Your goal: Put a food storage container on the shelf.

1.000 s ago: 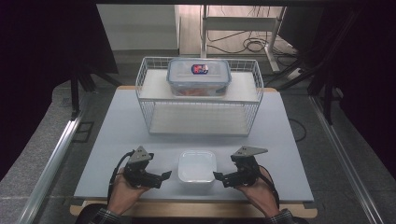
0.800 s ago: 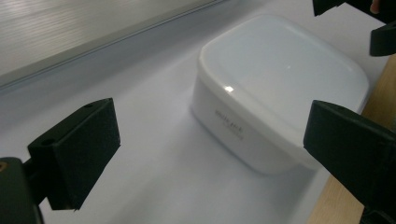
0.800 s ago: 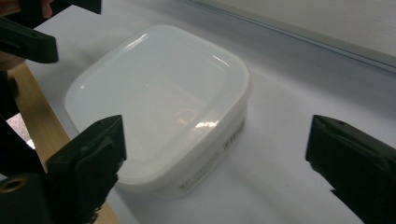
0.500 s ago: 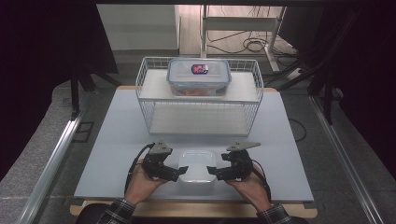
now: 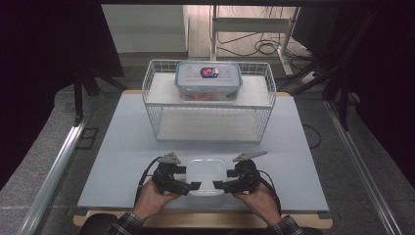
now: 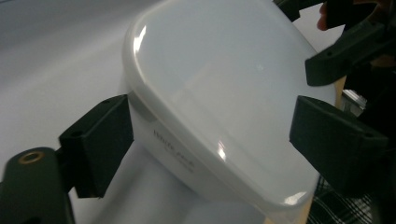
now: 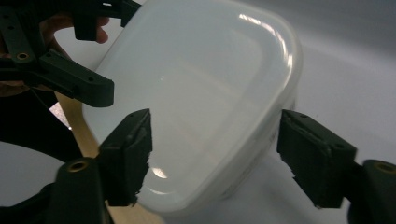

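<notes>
Tub: between L gripper & R gripper; jaws just closing, not yet pinching; uneven squeeze may skid it.

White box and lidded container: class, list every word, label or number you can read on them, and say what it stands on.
Embossed lettering on the side wall of the white box: too faint and blurred to read.
Red and blue label on the lidded container in the wire basket: too small to read.
</notes>
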A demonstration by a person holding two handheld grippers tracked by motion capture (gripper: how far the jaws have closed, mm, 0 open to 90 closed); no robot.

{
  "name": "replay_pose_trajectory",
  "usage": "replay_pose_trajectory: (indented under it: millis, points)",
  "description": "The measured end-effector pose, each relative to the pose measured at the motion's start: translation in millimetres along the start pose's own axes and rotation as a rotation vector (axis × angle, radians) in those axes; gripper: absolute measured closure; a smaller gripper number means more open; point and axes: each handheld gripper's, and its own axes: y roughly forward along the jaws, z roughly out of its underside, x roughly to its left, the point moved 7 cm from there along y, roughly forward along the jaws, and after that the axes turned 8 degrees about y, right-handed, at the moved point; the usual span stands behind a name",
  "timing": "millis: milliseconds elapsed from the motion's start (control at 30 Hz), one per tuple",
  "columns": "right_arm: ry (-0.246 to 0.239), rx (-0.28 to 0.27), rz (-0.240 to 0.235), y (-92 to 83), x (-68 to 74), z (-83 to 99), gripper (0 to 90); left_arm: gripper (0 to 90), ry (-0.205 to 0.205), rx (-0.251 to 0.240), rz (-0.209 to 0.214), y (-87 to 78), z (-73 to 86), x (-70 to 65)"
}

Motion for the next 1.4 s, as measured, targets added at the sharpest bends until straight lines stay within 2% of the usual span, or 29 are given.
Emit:
replay_pose_trajectory:
  millis: [67,100,133,167,200,333,400,467,567,600,633,700,867,967,1400]
  points:
    - [0.013,-0.003,-0.004,-4.9,0.6,2.6,37.9,25.6,-0.024,-0.005,0.006,-4.9,3.3,-3.1]
    - [0.037,-0.011,-0.011,-9.2,-0.3,4.2,45.8,35.9,-0.03,-0.008,0.006,-8.2,4.6,-4.6]
    - [0.037,-0.011,-0.011,-9.2,-0.3,4.2,45.8,35.9,-0.029,-0.016,-0.007,-12.1,4.8,-5.4]
    - [0.044,-0.019,-0.006,-11.7,-0.9,4.2,50.2,43.7,-0.021,-0.024,-0.034,-16.4,3.8,-5.2]
    - [0.048,-0.032,0.006,-13.9,-1.4,3.6,54.6,49.1,-0.03,-0.016,-0.032,-17.9,3.3,-5.3]
    - [0.049,-0.043,0.033,-19.6,0.5,2.9,61.8,60.5,-0.049,-0.052,-0.052,-21.5,0.2,-2.2]
    - [0.027,-0.069,0.056,-22.3,1.3,-0.6,68.4,67.3,-0.04,-0.066,-0.092,-23.5,-2.5,-0.7]
    - [0.028,-0.074,0.057,-22.6,1.1,-1.4,70.5,69.1,-0.046,-0.087,-0.116,-24.7,-4.6,1.4]
    - [0.032,-0.1,0.061,-22.6,-0.9,-2.4,76.6,75.3,-0.065,-0.126,-0.12,-26.7,-5.9,4.2]
    - [0.023,-0.109,0.077,-22.6,-1.5,-2.3,77.5,78.4,-0.063,-0.135,-0.119,-27.0,-5.9,4.2]
    - [0.007,-0.11,0.102,-22.0,-1.4,-1.8,77.5,79.0,-0.053,-0.133,-0.138,-26.7,-5.8,3.9]
    - [-0.001,-0.125,0.118,-21.0,-0.5,-2.1,77.5,79.0,-0.064,-0.134,-0.135,-26.6,-5.1,4.6]
    - [0.024,-0.161,0.115,-18.9,-2.0,-4.0,77.4,79.1,-0.08,-0.137,-0.151,-24.7,-4.2,6.1]
    - [0.027,-0.188,0.132,-19.8,-2.0,-7.2,77.4,79.1,-0.084,-0.146,-0.155,-24.4,-6.2,6.0]
    - [-0.023,-0.271,0.142,-36.8,6.1,-27.6,77.4,79.2,-0.021,-0.192,-0.192,-40.7,-32.3,4.8]
